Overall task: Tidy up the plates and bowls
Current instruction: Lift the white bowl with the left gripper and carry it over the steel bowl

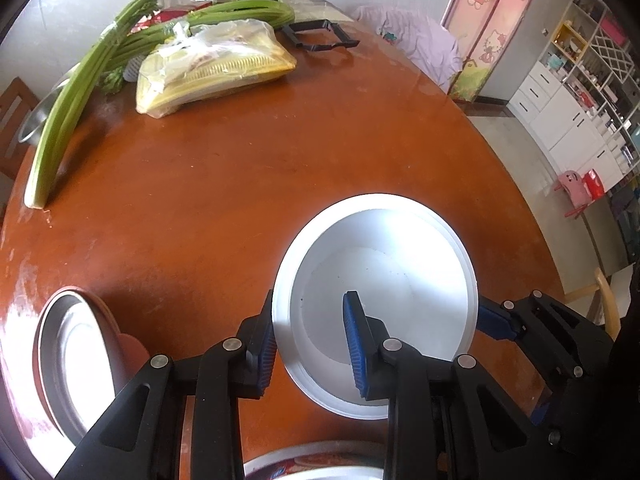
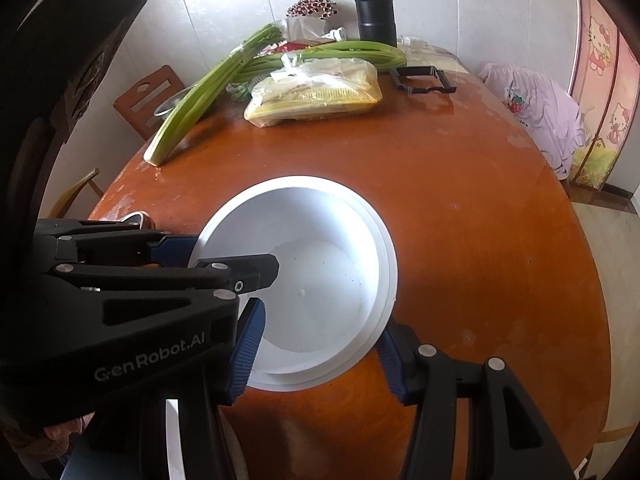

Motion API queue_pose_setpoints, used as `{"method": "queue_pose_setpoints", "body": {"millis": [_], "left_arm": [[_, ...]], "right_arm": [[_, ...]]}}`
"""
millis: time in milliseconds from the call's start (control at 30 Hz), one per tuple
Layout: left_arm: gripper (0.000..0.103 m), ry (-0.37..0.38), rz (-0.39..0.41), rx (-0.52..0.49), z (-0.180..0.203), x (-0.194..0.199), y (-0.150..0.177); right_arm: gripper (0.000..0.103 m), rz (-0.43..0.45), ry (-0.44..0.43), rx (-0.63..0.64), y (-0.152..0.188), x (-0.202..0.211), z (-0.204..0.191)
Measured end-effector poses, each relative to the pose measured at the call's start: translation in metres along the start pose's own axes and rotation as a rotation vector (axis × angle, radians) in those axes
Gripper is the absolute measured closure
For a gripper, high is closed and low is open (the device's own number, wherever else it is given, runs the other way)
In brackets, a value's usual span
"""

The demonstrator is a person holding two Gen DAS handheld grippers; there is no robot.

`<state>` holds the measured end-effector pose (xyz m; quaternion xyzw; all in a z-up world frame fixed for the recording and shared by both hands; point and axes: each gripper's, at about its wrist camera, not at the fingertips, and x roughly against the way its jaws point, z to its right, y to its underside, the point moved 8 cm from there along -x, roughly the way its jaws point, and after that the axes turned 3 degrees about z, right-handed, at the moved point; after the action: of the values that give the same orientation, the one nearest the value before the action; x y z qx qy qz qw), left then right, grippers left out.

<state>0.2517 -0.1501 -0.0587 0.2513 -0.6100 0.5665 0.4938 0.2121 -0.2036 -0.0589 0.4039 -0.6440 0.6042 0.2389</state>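
A white bowl (image 1: 384,264), seemingly two nested with a double rim (image 2: 384,280), is held a little above the brown table (image 1: 200,184). My left gripper (image 1: 310,304) is shut on its near rim, one blue pad inside and one outside. In the right wrist view the left gripper (image 2: 256,268) clamps the bowl's left rim. My right gripper (image 2: 320,328) grips the bowl's near edge between its blue pads. From the left wrist view, the right gripper (image 1: 496,320) reaches in under the far right rim.
A metal plate in a red-brown dish (image 1: 76,360) lies at the table's left, another plate (image 1: 312,464) just below the bowl. At the far side lie celery stalks (image 1: 80,92), a bagged yellow pack (image 1: 216,68), a black flask (image 2: 374,8) and a black frame (image 2: 424,78).
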Motion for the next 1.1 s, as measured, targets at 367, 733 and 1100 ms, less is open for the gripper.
{"method": "queue_pose_setpoints", "body": {"millis": [367,733,1100], "left_arm": [[0.072,-0.004,0.052,0.005,-0.004,0.029,0.006],[0.072,-0.009,0.111,0.003,-0.007,0.062,0.021],[0.072,-0.015,0.157,0.010,-0.011,0.088,0.035]], "right_arm": [[0.049,0.040,0.003,0.039,-0.001,0.022,-0.017],[0.049,0.086,0.002,0.069,0.000,0.046,-0.036],[0.049,0.124,0.001,0.100,0.004,0.066,-0.054]]}}
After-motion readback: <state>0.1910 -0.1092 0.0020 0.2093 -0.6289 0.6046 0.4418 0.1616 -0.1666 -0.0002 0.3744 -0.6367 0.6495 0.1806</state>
